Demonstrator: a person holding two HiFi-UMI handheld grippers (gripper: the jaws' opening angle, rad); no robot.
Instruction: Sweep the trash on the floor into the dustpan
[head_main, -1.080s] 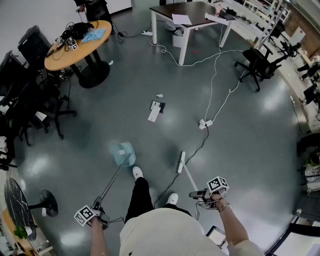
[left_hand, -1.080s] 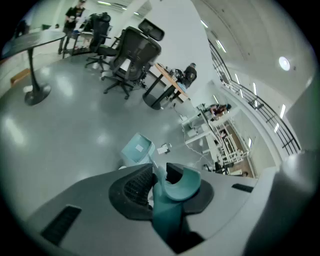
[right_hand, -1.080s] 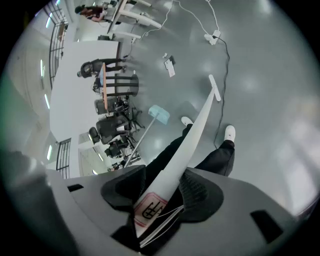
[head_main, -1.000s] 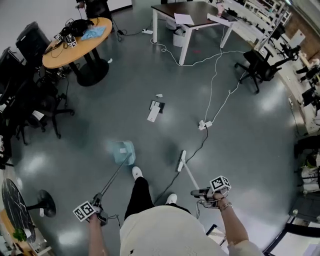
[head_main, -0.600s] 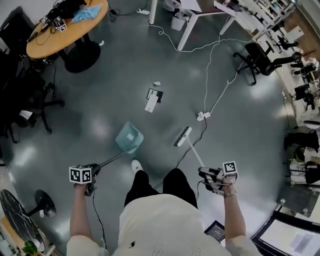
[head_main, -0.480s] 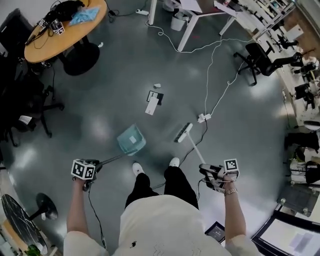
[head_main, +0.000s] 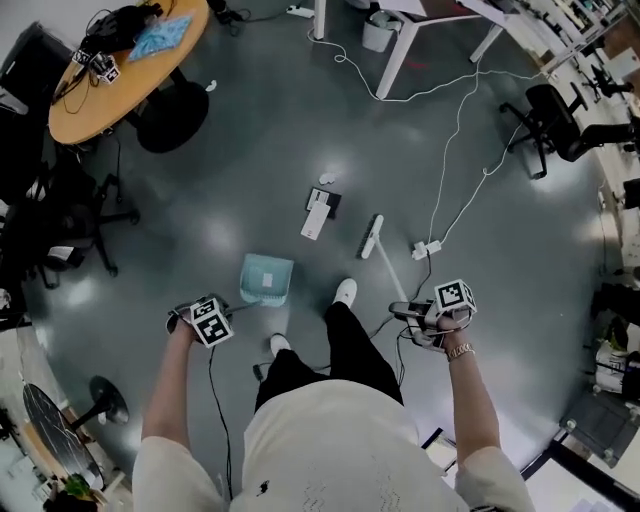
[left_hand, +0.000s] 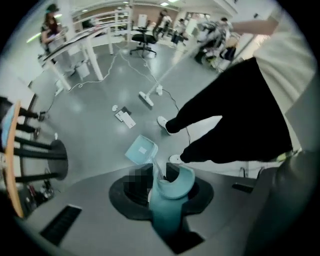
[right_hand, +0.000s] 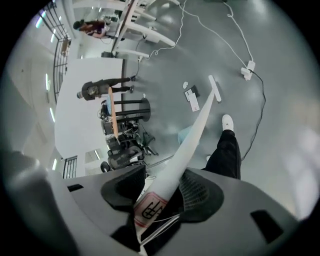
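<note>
A teal dustpan rests low over the grey floor on a long thin handle, and my left gripper is shut on the teal grip of that handle. My right gripper is shut on the white broom handle. The broom head sits just right of the trash. That trash is a white and black flat card piece with a small white scrap beyond it. The dustpan lies short of the trash, to its near left.
A round wooden table and dark office chairs stand at the left. White cables run to a power strip right of the broom. A white table leg is at the back. The person's white shoe is beside the dustpan.
The person has stepped forward. Both grippers carried dustpan and broom toward the trash; the broom head now lies beside the card piece, the dustpan just short of it.
</note>
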